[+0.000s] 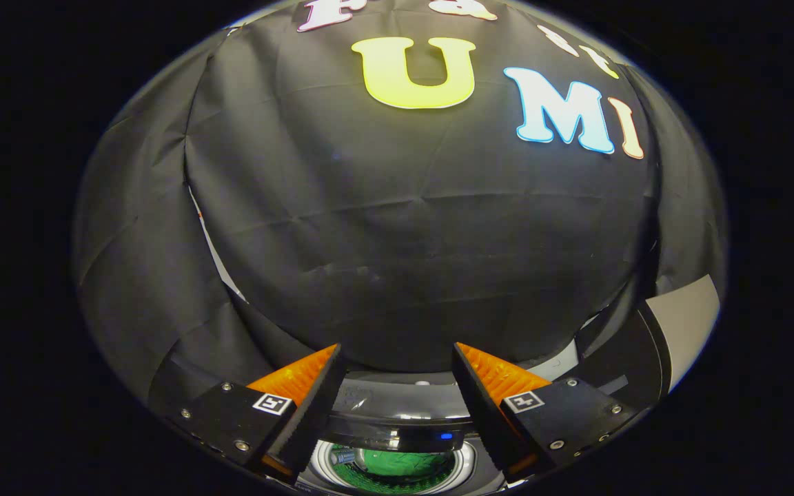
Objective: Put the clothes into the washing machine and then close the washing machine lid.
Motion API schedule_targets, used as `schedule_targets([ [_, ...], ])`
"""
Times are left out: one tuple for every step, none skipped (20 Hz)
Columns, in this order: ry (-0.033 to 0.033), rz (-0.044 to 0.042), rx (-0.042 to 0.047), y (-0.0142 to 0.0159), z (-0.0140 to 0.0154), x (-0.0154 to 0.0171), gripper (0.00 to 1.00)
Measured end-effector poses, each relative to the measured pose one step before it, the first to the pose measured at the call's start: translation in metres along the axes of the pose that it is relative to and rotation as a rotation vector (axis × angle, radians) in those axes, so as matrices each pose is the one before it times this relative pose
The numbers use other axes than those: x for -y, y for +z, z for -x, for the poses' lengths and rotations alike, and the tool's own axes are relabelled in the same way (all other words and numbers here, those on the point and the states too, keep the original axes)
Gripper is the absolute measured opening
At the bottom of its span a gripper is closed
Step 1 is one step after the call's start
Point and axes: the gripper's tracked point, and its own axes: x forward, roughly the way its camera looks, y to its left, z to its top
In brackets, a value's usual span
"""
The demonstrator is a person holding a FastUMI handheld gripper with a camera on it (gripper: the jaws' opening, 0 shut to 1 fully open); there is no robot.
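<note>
Black cloth walled the booth; below the gripper [397, 358], jaws apart and empty, sat the washing machine [397, 430], green clothes [397, 465] inside.

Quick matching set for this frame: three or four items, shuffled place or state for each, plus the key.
Items
1. gripper
2. green cloth
3. washing machine lid
4. blue indicator light

Descriptions
A. raised, standing up at the right of the machine
B. open, fingers spread with nothing between them
C. lying down inside the drum, below the fingers
D. on the dark front rim, between the fingers

Pairs: 1-B, 2-C, 3-A, 4-D
</note>
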Motion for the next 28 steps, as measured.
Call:
schedule_targets([
  [0.00067,0.00135,0.01043,-0.00166,0.00445,-0.00073,0.96],
  [-0.00060,0.00042,0.01315,-0.00259,0.00499,-0.00088,0.96],
  [-0.00085,0.00064,0.01502,-0.00140,0.00371,-0.00080,0.96],
  [0.00070,0.00267,0.01842,-0.00232,0.00338,-0.00056,0.96],
  [0.00087,0.00263,0.01601,-0.00152,0.00346,-0.00102,0.96],
  [0.00046,0.00086,0.01093,-0.00282,0.00255,-0.00021,0.95],
  [0.00085,0.00070,0.00504,-0.00254,0.00216,-0.00037,0.95],
  [0.00018,-0.00031,0.00185,-0.00338,0.00246,-0.00066,0.95],
  [0.00085,-0.00001,0.00000,-0.00234,0.00275,-0.00070,0.95],
  [0.00024,-0.00072,0.00078,-0.00357,0.00353,-0.00047,0.96],
  [0.00109,0.00173,0.00372,-0.00206,0.00232,-0.00038,0.95],
  [0.00118,0.00092,0.00447,-0.00383,0.00356,-0.00149,0.95],
  [0.00110,0.00145,0.00590,-0.00255,0.00333,-0.00042,0.95],
  [-0.00074,0.00019,0.00867,-0.00355,0.00239,-0.00021,0.95],
  [0.00115,0.00331,0.01658,-0.00056,0.00334,-0.00067,0.95],
  [0.00350,0.00536,0.01631,-0.00196,0.00165,-0.00099,0.95],
  [0.00331,0.00557,0.01201,-0.00272,0.00304,-0.00107,0.95],
  [0.00105,0.00289,0.01151,-0.00350,0.00332,-0.00060,0.95],
  [-0.00028,0.00281,0.00852,-0.00345,0.00310,-0.00029,0.95],
  [-0.00245,0.00440,0.00369,-0.00535,0.00320,-0.00107,0.95],
  [0.00377,0.01439,0.00191,-0.00644,0.00214,-0.00170,0.95],
  [0.01624,0.00948,-0.01803,-0.01150,0.00099,-0.00428,0.95],
  [0.01107,0.00834,-0.03501,-0.01475,0.00205,-0.00172,0.95],
  [0.01831,0.01078,-0.03481,-0.01644,0.00003,-0.00227,0.95],
  [0.00701,0.00303,-0.01801,-0.01279,0.00230,-0.00006,0.95],
  [0.00239,0.00437,-0.00942,-0.01349,-0.00181,-0.00118,0.95],
  [0.00286,0.00369,-0.00762,-0.00992,0.00120,-0.00057,0.95],
  [0.00056,0.00138,-0.00415,-0.00856,0.00187,0.00036,0.95],
])
